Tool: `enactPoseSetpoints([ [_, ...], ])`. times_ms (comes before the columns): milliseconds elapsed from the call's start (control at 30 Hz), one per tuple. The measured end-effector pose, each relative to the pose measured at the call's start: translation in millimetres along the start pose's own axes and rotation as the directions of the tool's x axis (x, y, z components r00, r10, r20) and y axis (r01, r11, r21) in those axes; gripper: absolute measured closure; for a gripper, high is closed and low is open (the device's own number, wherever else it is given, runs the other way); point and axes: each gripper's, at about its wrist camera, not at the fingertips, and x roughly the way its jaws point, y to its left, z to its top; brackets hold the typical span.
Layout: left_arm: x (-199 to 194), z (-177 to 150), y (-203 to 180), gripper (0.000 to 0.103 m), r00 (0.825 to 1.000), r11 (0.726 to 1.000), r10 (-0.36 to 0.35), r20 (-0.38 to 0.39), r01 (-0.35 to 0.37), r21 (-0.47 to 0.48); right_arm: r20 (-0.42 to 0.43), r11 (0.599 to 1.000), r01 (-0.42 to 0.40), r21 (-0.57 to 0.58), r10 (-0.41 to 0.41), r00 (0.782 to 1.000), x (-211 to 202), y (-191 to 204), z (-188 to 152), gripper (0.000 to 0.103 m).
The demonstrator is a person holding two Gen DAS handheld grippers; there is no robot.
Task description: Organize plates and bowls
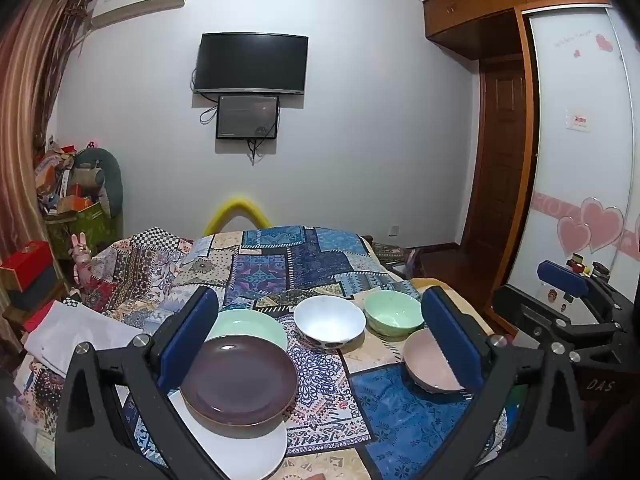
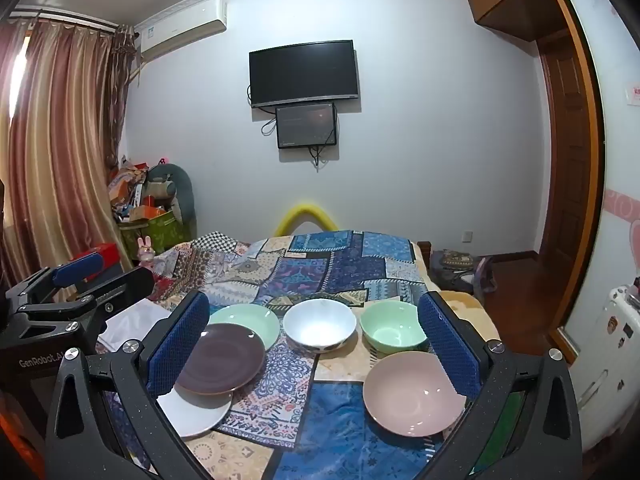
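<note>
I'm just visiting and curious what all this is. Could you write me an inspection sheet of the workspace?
Surface: bed under a patchwork cover.
Job's things: purple plate overlapping a white plate and a green plate; white bowl, green bowl and pink bowl standing apart.
Clutter: white cloth at the cover's left.
Grippers: left gripper and right gripper both open, holding nothing.
Cables: wires hang below the wall screens.
Surroundings: TV, air conditioner, curtains, wardrobe, piled boxes.
</note>
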Motion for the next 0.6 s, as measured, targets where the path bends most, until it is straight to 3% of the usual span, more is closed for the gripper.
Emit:
enactPoseSetpoints([
  [267, 10.8, 9.2, -4.5, 0.000, 1.000, 1.000, 0.001, -0.011, -0.001, 0.002, -0.001, 1.000, 0.006, -0.001, -0.006, 1.000, -1.5, -0.6, 1.1, 0.000],
  [600, -2.8, 0.0, -1.2, 0.000, 1.000, 1.000, -0.002, 0.015, 0.002, 0.019, 0.008, 1.000, 0.003, 0.002, -0.003, 1.000, -4.2, 0.0, 2.6, 0.000],
])
